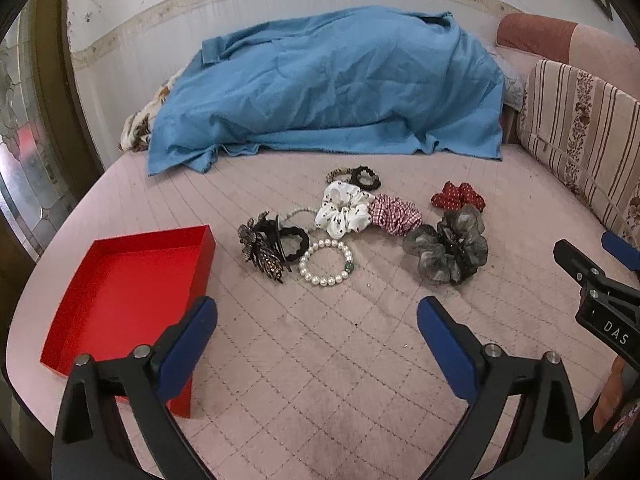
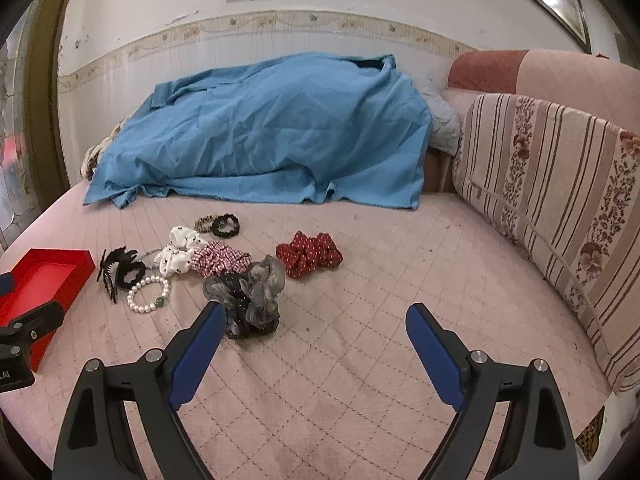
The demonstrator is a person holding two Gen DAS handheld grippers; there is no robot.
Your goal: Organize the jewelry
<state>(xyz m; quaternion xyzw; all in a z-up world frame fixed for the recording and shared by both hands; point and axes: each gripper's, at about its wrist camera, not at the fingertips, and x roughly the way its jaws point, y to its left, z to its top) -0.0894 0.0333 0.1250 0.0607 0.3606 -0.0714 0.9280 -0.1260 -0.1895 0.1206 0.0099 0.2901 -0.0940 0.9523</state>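
Right wrist view has both the right gripper (image 2: 316, 334) and left gripper (image 1: 316, 326) spread wide and empty, so I'd pinch the grey scrunchie (image 2: 246, 298) mid-ruffle, then drop it in the red box (image 1: 132, 280).

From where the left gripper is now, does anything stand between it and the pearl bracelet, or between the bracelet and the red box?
Nothing visible blocks the open left gripper from the pearl bracelet; bare quilt lies between them. Toward the red box, the black hair claw sits beside the bracelet's left edge, partly in that path.
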